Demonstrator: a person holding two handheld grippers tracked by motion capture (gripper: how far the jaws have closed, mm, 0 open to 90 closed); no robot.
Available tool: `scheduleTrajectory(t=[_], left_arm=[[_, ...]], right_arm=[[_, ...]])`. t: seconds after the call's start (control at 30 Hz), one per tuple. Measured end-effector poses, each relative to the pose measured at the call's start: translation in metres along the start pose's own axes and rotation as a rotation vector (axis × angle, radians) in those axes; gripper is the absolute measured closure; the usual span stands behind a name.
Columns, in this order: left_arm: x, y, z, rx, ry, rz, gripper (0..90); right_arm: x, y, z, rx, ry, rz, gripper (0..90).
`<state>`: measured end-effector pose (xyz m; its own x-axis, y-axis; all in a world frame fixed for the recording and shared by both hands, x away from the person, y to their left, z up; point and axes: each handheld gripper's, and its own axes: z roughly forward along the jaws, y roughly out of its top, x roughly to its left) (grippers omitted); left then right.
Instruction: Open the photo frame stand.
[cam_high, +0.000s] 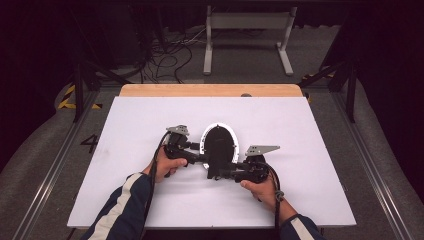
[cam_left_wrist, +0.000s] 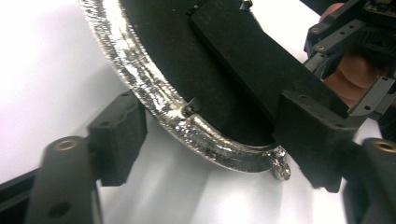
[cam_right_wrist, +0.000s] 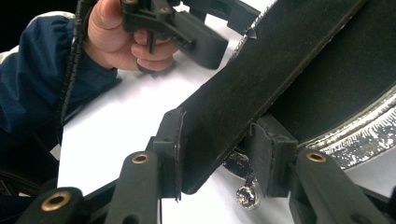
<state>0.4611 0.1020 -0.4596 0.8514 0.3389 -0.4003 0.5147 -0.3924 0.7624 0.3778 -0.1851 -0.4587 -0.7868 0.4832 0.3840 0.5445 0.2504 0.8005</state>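
1. Sleeves (cam_high: 125, 210) enter the high view from below. The black oval piece (cam_high: 220, 142) lies mid-tabletop (cam_high: 150, 115), between the left hand-held gripper (cam_high: 199, 151) and the right hand-held gripper (cam_high: 218, 172). Risk: opposed pulls could drag it across the smooth sheet.
2. Left gripper view: the left hand-held gripper (cam_left_wrist: 217, 137) stands wide astride the near end of the silver rim (cam_left_wrist: 140, 79). One pad is clear of it, the other is by the black strap (cam_left_wrist: 252, 51). Risk: on closing, the pads could slide off the curved rim or catch the bead (cam_left_wrist: 282, 171).
3. Right gripper view: the right hand-held gripper (cam_right_wrist: 219, 154) is clamped on the black strap (cam_right_wrist: 261, 70), near its edge. Risk: the strap may slip free or twist.
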Motion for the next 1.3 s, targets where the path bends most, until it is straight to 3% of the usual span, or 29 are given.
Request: scheduleTrajectory(t=[0.13, 0.23, 0.3, 0.43, 0.77, 0.9, 0.97, 1.1, 1.3], left_arm=[[-0.001, 0.000, -0.005, -0.028, 0.001, 0.015, 44.0], [-0.004, 0.000, -0.005, -0.038, -0.005, 0.037, 48.6], [-0.010, 0.001, -0.002, -0.034, 0.006, 0.063, 49.5], [-0.014, 0.003, -0.003, -0.045, 0.019, 0.102, 61.5], [-0.022, 0.005, -0.006, -0.056, 0.073, 0.155, 64.9], [-0.029, 0.007, -0.008, -0.080, 0.116, 0.178, 67.0], [-0.035, 0.008, -0.009, -0.090, 0.157, 0.215, 68.7], [-0.041, 0.007, -0.009, -0.092, 0.207, 0.263, 68.9], [-0.048, 0.007, -0.009, -0.094, 0.274, 0.302, 69.1]], right_arm=[[0.000, 0.000, -0.001, 0.009, -0.012, -0.004, 59.2], [0.000, 0.000, -0.001, 0.014, -0.038, -0.012, 60.9], [0.000, -0.001, 0.000, 0.014, -0.047, -0.014, 64.1], [0.000, -0.001, -0.001, 0.008, -0.063, -0.015, 71.5], [-0.001, -0.001, -0.001, 0.005, -0.070, -0.004, 74.0], [-0.001, -0.001, -0.002, 0.012, -0.061, -0.005, 77.2], [0.000, 0.000, -0.003, 0.017, -0.063, -0.013, 79.8], [0.001, 0.002, -0.004, 0.024, -0.069, -0.022, 79.9], [0.002, 0.003, -0.006, 0.026, -0.076, -0.028, 79.6]])
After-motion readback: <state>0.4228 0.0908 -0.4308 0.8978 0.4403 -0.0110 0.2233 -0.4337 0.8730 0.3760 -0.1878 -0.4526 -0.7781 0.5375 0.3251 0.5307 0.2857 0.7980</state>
